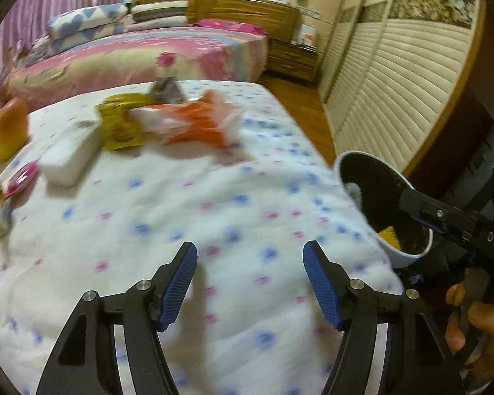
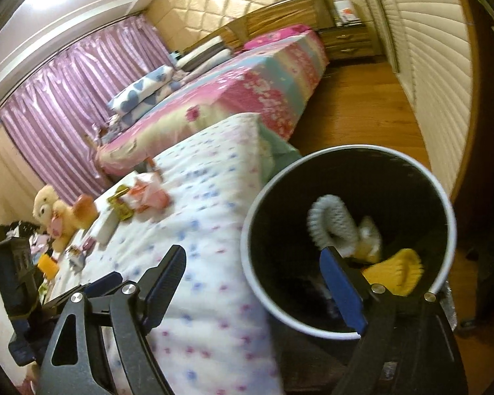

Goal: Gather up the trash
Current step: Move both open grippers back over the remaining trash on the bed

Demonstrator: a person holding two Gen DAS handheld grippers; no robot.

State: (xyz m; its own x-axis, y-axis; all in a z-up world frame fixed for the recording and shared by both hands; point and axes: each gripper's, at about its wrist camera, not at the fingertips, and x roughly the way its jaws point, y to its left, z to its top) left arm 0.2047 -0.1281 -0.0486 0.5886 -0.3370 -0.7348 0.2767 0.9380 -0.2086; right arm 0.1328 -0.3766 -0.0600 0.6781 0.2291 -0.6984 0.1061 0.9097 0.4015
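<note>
Reaching the empty, spread-jawed left gripper (image 1: 250, 271) toward the orange wrapper (image 1: 197, 121) at upper centre should be slow, pinching its crumpled middle.

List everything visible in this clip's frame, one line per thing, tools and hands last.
trash bin: 1, white rim, dark inside, beside the spotted bed's edge
items in bin: grey-white piece and yellow piece, a few more unclear
spotted quilt: 1, white with blue and pink dots, near bed
orange-white wrapper: 1, far end of quilt
yellow-green wrapper: 1, left of the orange one
white box: 1, quilt's left side
plush toy: 1, cream, quilt's far left
pink bed: 1, behind
wardrobe: cream slatted doors, right
left tool: open, empty, over quilt
right tool: open, empty, at bin rim
hand: 1, gripping right tool's handle
</note>
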